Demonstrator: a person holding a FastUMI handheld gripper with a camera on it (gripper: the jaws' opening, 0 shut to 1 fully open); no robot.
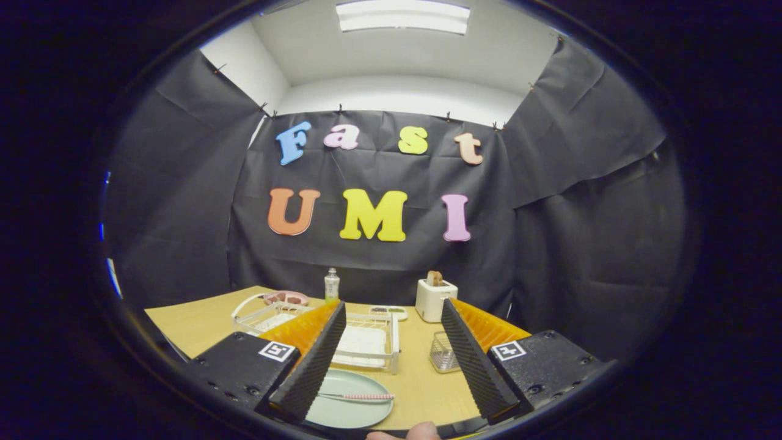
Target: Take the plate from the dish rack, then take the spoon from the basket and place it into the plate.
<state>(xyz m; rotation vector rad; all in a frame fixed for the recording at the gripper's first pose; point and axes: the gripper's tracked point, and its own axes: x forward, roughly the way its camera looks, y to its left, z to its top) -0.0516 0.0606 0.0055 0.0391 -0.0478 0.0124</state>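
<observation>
A pale green plate (351, 401) lies flat on the wooden table (201, 324), close in front of the white dish rack (366, 342). A spoon (360, 396) with a pink handle rests across the plate. A small wire basket (444, 353) stands to the right of the rack, beside the right finger. My gripper (394, 311) is raised above the table and open, with nothing between its fingers. The left finger (314, 363) overlaps the plate's left part in this view.
A white toaster (434, 299) with bread in it stands at the table's back, a small bottle (332, 285) to its left. A pink plate with food (286, 298) sits at the back left, and a small tray (388, 311) lies behind the rack. A fingertip (421, 431) shows below the gripper.
</observation>
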